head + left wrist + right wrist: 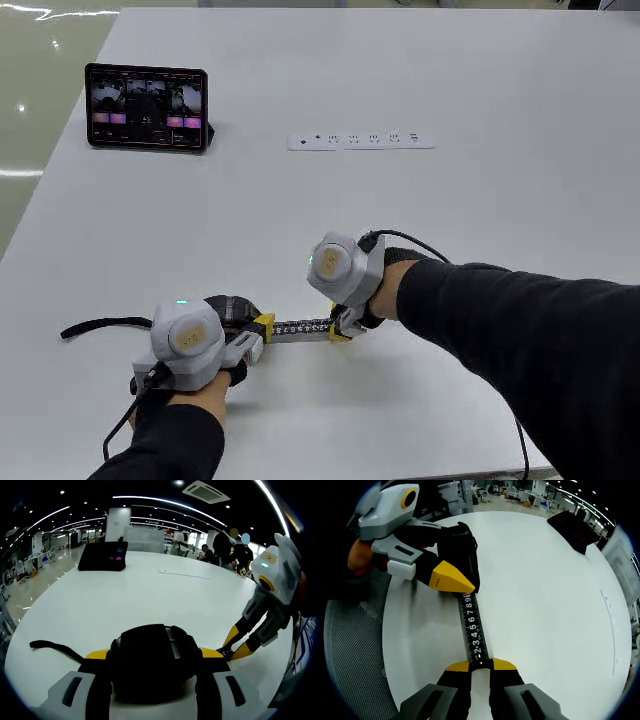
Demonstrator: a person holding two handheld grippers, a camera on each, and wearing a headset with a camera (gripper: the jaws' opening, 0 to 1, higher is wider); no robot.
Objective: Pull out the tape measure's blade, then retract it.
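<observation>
Two failures are worth guarding against, by my reading. Your left gripper (pixel 155 655) has its jaws clamped on either side of the black case (pixel 232 309), which sits on the table (pixel 420 70) near your edge. Your right gripper (pixel 480 666) has its yellow tips pressed together on the end of the blade (pixel 472 630). A short run of numbered blade lies between the two grippers, low over the white top.

First, the pinch could slip. The right tips hold the thin blade at its very end. If you pull at an angle to the case mouth, or jerk, the blade may slide out and whip back into the case. Pull steadily, straight along its line.

Second, the case could twist in the left jaws. It looks rounded, and the spring will likely pull harder as more blade comes out. A loose hold would let it rotate, or drag across the smooth table toward the right gripper.

On the return, opening the right jaws all at once would let the blade snap home hard, so walking it back is safer. The strap (pixel 100 325) lies off to the left, well apart from the blade, so I'd not expect a snag.
</observation>
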